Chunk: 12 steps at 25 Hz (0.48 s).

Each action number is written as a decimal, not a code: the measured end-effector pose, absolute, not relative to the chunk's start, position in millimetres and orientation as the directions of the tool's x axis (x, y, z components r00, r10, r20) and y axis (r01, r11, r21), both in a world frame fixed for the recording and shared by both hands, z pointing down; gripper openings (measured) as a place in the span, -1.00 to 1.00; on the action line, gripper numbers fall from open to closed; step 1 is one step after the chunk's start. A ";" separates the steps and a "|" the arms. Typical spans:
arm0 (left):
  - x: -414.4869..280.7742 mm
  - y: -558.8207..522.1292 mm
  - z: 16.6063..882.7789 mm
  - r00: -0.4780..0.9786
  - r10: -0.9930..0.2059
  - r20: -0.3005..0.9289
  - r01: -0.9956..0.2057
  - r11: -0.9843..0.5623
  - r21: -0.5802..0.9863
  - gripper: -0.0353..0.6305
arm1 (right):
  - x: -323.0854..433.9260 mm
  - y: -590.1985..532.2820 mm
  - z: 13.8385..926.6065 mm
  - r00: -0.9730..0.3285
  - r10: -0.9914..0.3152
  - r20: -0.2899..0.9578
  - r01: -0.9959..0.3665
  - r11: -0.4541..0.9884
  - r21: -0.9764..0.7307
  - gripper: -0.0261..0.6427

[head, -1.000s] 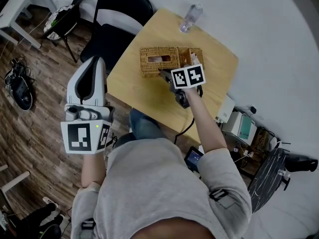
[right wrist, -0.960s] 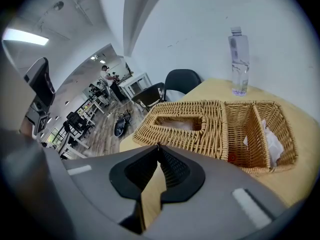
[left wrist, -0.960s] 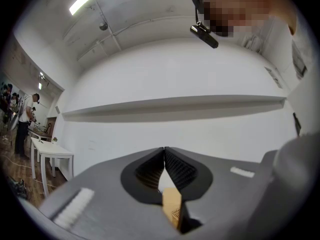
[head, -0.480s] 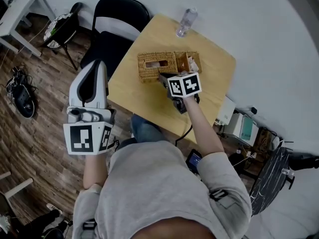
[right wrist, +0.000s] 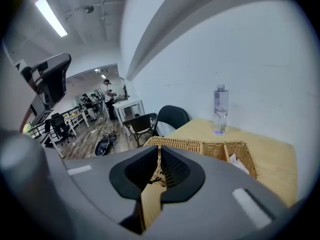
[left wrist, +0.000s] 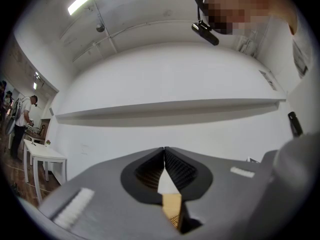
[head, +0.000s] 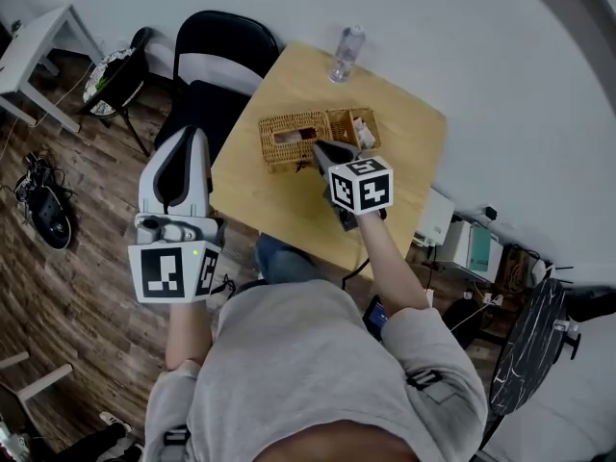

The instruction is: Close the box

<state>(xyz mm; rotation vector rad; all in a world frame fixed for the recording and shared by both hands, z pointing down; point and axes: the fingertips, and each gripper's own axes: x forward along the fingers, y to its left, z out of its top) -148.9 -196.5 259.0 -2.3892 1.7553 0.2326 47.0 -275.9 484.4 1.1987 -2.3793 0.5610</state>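
Right gripper (head: 320,150) hangs over the wooden table (head: 409,147). Its jaws are all but closed and empty, and have just closed a little more. Its tips are near the front of the wicker box (head: 289,135). Left gripper (head: 191,135), jaws together, stays off the table near a black chair (head: 226,37). Behind the box stands a water bottle (head: 346,52).

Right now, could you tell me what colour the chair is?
Black chair, clearest in head view.
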 end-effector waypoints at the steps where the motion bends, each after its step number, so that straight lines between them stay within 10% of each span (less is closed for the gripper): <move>1: -147.7 -196.4 258.2 0.298 -0.928 -0.224 -0.954 -0.296 -0.044 -0.71 | 48.9 -275.6 478.5 -0.540 -0.667 0.513 -0.823 0.546 -0.156 -0.86; 12: -138.9 -192.1 252.2 0.314 -0.920 -0.236 -0.949 -0.310 -0.051 -0.71 | 56.3 -260.6 412.7 -0.513 -0.790 0.335 -0.843 0.538 -0.022 -0.85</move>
